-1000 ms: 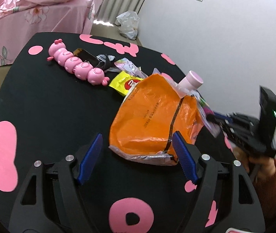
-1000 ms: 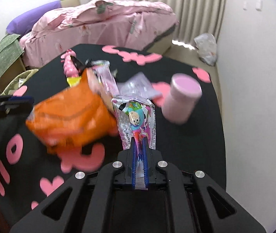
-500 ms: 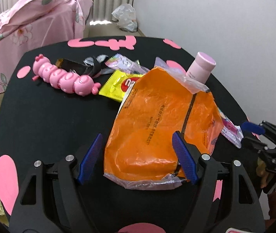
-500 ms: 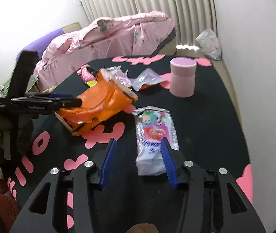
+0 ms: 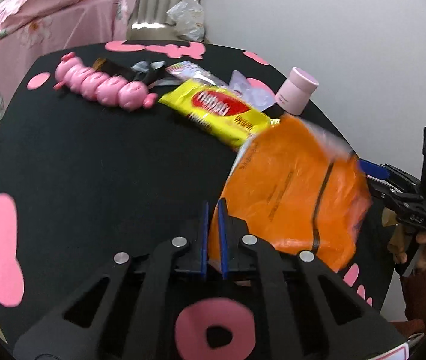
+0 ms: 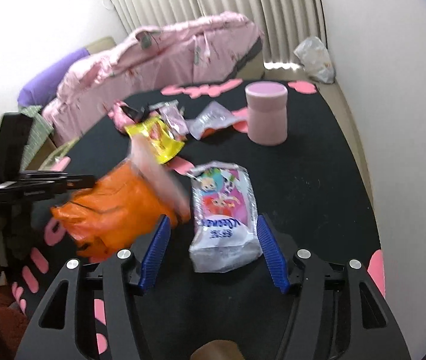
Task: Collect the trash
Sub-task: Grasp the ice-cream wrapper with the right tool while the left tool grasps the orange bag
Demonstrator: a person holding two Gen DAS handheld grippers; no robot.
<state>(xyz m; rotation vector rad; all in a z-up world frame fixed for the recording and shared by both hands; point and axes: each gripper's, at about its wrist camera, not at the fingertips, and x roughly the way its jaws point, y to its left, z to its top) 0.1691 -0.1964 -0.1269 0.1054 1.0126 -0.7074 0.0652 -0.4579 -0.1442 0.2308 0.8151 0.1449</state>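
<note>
My left gripper is shut on the near edge of an orange plastic bag and holds it over the black table; the bag also shows in the right wrist view. My right gripper is open, its blue fingers on either side of a cartoon-printed tissue pack lying flat on the table. A yellow snack wrapper lies behind the bag. More wrappers lie further back.
A pink caterpillar toy and a pink jar stand on the black round table with pink shapes. A pink bed is behind. A white wall runs along the right.
My left gripper has closed on the orange bag's edge and pulled it toward the right. My right gripper stays open around the tissue pack it let go of earlier.
</note>
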